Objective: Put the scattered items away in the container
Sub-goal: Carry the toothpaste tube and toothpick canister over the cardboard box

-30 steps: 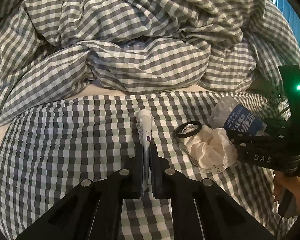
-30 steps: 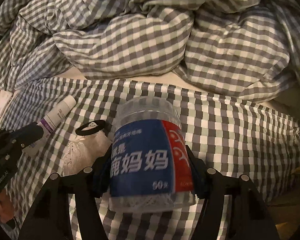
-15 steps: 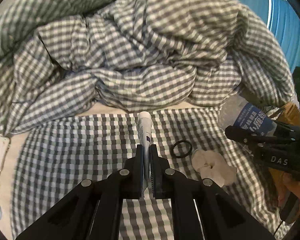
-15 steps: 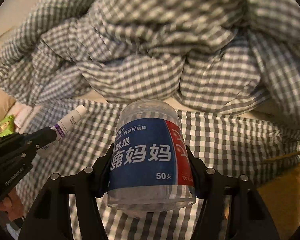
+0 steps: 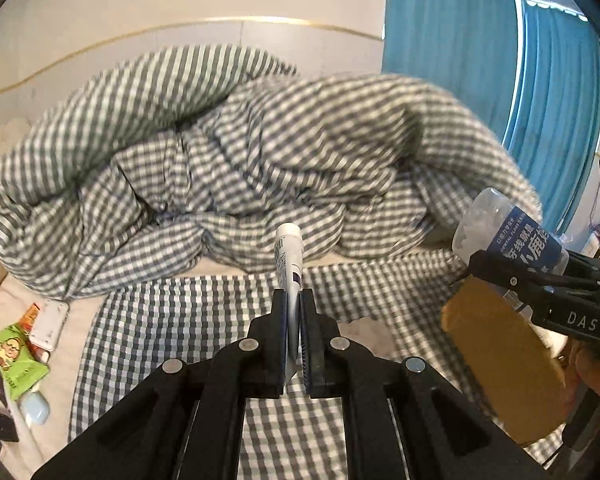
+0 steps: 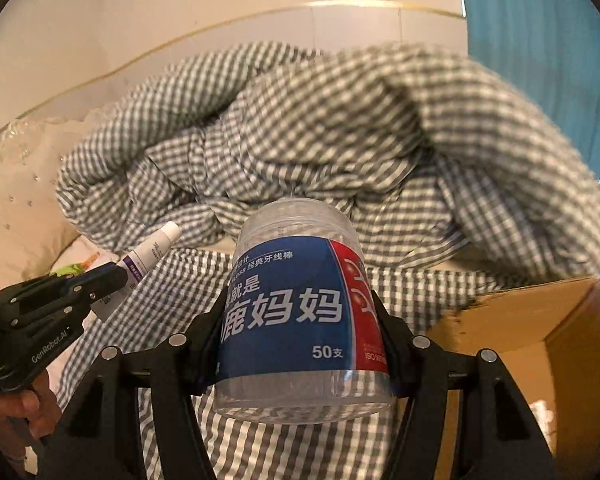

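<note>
Above the checked bed [image 5: 172,320], the left tongs [image 5: 293,300] pinch a slim white tube [image 5: 289,256]; the right tongs [image 6: 300,320] clamp a clear plastic jar [image 6: 296,300], label "50支", beside the cardboard box [image 6: 540,320].

A: Where's the white tube [image 5: 289,258]?
B: Off the bed, pinched by its flat tail, white cap pointing away, purple band on its label.

A: The clear jar [image 6: 300,304]?
B: Also lifted, blue-and-red label, near the open cardboard box [image 6: 540,320] at the bed's right edge.
</note>
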A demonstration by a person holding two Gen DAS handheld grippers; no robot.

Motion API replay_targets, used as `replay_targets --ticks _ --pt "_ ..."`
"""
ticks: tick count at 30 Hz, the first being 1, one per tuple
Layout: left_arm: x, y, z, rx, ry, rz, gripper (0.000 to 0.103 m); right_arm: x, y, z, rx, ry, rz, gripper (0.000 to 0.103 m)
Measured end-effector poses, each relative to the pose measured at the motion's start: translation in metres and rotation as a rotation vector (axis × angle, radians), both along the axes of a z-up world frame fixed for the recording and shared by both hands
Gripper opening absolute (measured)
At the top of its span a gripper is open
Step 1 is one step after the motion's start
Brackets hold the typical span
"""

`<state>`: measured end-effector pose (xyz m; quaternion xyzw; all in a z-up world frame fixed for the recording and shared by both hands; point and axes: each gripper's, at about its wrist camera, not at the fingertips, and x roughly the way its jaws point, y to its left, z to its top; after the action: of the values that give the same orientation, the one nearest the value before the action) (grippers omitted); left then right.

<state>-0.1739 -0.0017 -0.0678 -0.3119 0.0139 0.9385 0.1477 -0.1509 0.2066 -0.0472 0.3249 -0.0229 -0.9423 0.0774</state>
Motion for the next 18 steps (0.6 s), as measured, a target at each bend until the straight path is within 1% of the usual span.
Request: replay_targets --ticks 6,9,14,18 --pt "0.04 0.021 0.041 0.01 0.067 0.001 0.005 0.048 0.022 0.038 0.002 0.062 -0.025 0.061" --pt "0.059 0.032 0.057 0.013 0.087 0.005 0.005 0.068 0.033 0.051 0.008 0.087 -0.039 0.061" --pt "0.089 0.047 0.075 0.018 0.11 0.021 0.005 0.102 0.048 0.069 0.004 0.121 -0.064 0.061" --pt "0.117 0.057 0.088 0.008 0.153 0.042 0.005 0.126 0.061 0.08 -0.004 0.142 -0.084 0.061"
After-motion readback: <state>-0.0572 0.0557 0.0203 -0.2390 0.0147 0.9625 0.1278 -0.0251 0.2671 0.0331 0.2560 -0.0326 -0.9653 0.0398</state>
